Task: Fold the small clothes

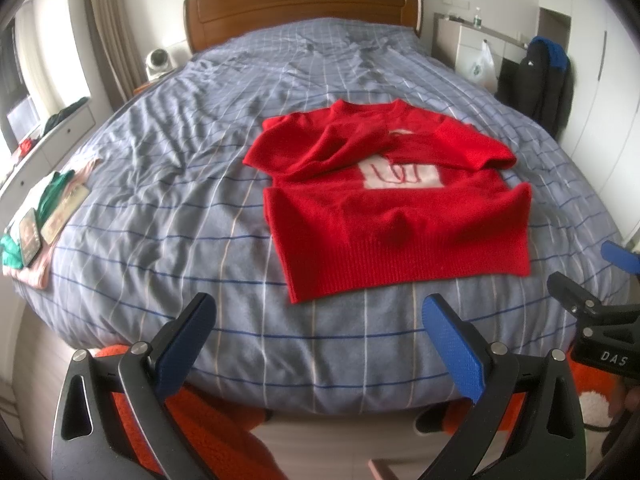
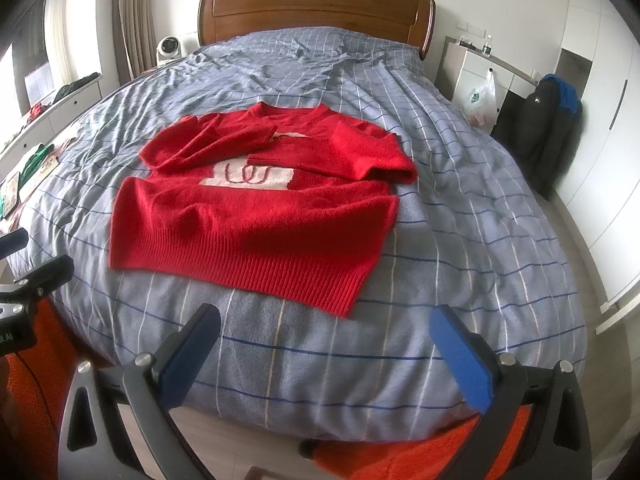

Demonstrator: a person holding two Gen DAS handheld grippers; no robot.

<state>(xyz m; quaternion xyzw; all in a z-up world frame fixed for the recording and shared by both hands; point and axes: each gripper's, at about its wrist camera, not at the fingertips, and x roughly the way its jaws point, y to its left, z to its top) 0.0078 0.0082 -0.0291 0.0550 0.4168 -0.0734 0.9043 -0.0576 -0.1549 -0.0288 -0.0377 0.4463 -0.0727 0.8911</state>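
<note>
1. Your red sweater (image 1: 396, 208) lies front-up on the near half of the bed (image 1: 200, 200), ribbed hem toward you and collar toward the headboard (image 1: 300, 4). It sits right of centre from your left gripper and left of centre from your right one.

2. Both sleeves are already folded in: they cross the chest, and their cuffs meet just above the white patch (image 2: 250, 176). That part looks done.

3. The body is still at full length, with the hem flat and unfolded. As far as you can judge, bringing the hem up toward the collar is what remains.

4. Your left gripper (image 1: 320, 344) has its jaws spread wide and holds nothing. It hovers over the bed's near edge, short of the hem.

5. Your right gripper (image 2: 328, 352) is likewise spread and empty, and just as far back from the cloth.

6. A small stack of folded clothes (image 1: 40, 216), green and pale, rests at the bed's left edge, so some pieces appear to be finished.

7. Further out, a dark jacket (image 2: 548, 120) hangs by the cabinets on the right.
</note>
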